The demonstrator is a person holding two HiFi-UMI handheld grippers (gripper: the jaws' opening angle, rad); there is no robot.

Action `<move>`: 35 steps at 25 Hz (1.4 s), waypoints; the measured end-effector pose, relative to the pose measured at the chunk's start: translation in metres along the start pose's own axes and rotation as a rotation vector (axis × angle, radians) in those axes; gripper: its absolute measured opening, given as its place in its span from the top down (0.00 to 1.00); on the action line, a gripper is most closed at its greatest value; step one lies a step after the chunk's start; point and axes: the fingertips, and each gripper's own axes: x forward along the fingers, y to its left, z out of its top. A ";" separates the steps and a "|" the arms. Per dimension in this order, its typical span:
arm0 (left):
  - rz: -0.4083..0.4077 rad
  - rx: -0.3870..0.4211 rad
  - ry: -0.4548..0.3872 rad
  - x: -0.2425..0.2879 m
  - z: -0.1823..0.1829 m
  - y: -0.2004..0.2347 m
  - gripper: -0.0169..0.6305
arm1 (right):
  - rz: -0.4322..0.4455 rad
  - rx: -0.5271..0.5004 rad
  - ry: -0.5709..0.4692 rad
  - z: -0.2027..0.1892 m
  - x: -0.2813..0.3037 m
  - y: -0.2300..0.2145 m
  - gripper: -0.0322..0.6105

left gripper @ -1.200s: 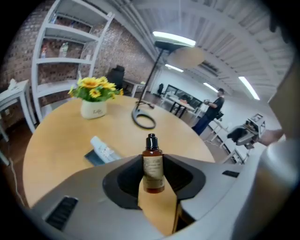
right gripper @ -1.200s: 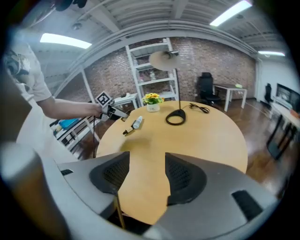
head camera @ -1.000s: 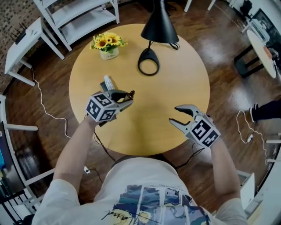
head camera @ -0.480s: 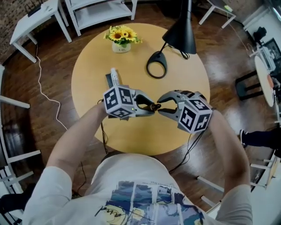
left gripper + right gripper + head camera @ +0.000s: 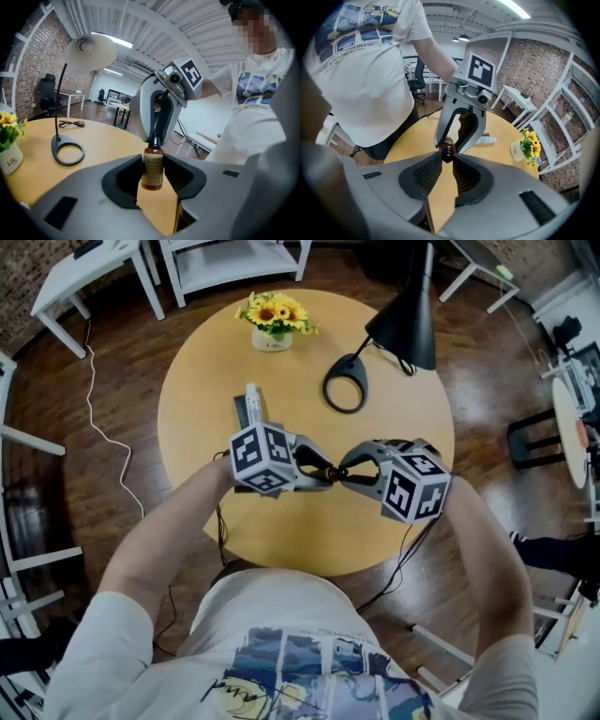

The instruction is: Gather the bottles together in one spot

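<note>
gripping brown bottle (image 5: 152, 169) in left gripper (image 5: 322, 476), right gripper (image 5: 347, 472) jaws just closing onto its cap (image 5: 446, 151); label blurred, unreadable.

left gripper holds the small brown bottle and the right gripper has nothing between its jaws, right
Not quite: the left gripper does hold the small brown bottle, but the right gripper, whose jaws have just been closing, pinches that bottle's cap, as the right gripper view shows.
</note>
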 end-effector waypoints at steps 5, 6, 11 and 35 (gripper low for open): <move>0.214 -0.050 -0.010 -0.019 -0.013 0.032 0.74 | -0.024 0.121 0.083 -0.047 0.001 -0.019 0.81; 0.270 -0.064 -0.007 -0.027 -0.019 0.038 0.74 | -0.034 0.163 0.110 -0.063 0.002 -0.025 0.81; 0.526 -0.151 0.058 -0.063 -0.062 0.050 0.74 | -0.060 0.368 0.260 -0.146 0.014 -0.044 0.81; 0.630 -0.381 0.060 -0.081 -0.142 -0.001 0.74 | -0.061 0.529 0.423 -0.246 0.082 -0.084 0.81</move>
